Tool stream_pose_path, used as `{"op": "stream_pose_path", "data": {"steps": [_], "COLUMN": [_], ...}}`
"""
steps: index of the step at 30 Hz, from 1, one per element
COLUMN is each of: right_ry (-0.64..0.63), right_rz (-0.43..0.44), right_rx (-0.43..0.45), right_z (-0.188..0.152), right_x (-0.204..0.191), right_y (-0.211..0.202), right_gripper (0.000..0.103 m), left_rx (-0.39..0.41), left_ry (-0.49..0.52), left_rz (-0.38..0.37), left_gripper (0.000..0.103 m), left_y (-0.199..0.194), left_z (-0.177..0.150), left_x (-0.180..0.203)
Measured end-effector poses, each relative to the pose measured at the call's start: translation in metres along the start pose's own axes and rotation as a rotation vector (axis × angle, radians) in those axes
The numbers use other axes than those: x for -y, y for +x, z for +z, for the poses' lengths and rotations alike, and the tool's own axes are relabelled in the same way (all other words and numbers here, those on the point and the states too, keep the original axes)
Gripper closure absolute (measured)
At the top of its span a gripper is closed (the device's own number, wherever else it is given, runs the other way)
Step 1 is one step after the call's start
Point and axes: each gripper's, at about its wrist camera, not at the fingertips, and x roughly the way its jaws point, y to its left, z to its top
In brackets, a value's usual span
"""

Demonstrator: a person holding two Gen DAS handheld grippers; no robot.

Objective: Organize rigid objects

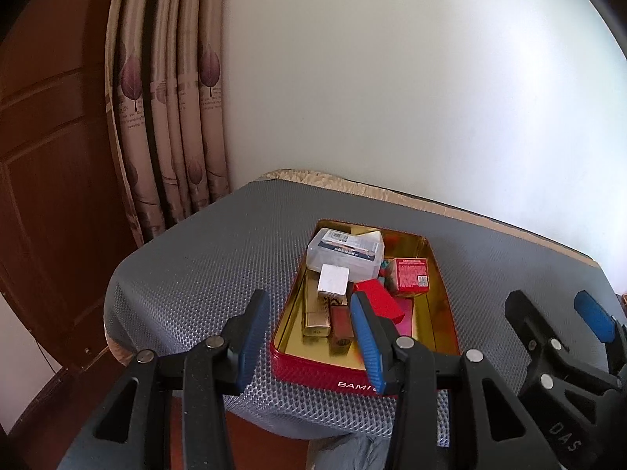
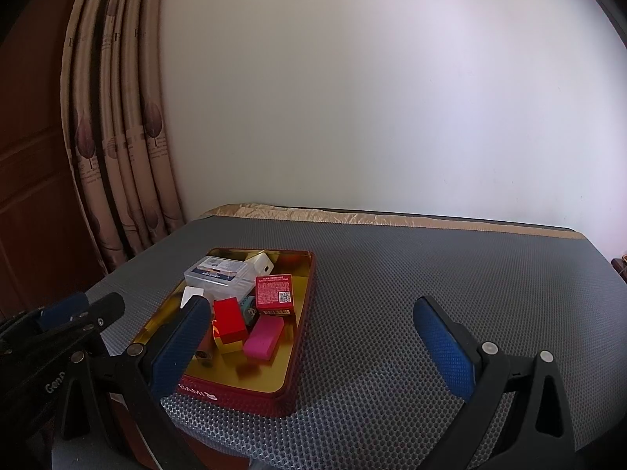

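A red tin (image 1: 313, 372) with a gold inside sits on a grey mat (image 1: 203, 258); it also shows in the right wrist view (image 2: 250, 397). It holds a clear plastic case (image 1: 347, 252), a white block (image 1: 333, 279), a red printed box (image 1: 411, 275), a red-and-gold box (image 2: 229, 323), a pink block (image 2: 263, 338) and gold tubes (image 1: 315, 315). My left gripper (image 1: 309, 338) is open and empty over the tin's near left edge. My right gripper (image 2: 313, 348) is open and empty, just right of the tin; it also shows in the left wrist view (image 1: 556, 313).
The mat (image 2: 411, 293) covers a small table against a white wall. A patterned curtain (image 1: 168, 117) and a brown wooden door (image 1: 51, 156) stand to the left. The table's near and left edges drop to the floor.
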Motion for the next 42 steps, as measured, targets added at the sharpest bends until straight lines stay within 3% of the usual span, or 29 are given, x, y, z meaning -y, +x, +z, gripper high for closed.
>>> {"op": "stream_pose_path", "data": {"steps": [12,40,42], "right_ry": [0.005,-0.002,-0.004], "right_rz": [0.000,0.006,0.007], "right_rx": [-0.007,-0.014,-0.012], "right_z": [0.002,0.003,0.003], "right_x": [0.003,0.007,0.006], "right_y": [-0.001,-0.002,-0.002], "right_gripper": [0.000,0.000,0.000], "left_rx": [0.003,-0.021,-0.019], "left_ry": [0.064,0.079,0.082], "left_rz": [-0.016,-0.040,-0.038], "left_gripper": [0.059,0.059,0.054], "left_y": [-0.003,0.000,0.000], "left_z": [-0.001,-0.003,-0.004], "left_x": [0.010,0.013,0.014]}}
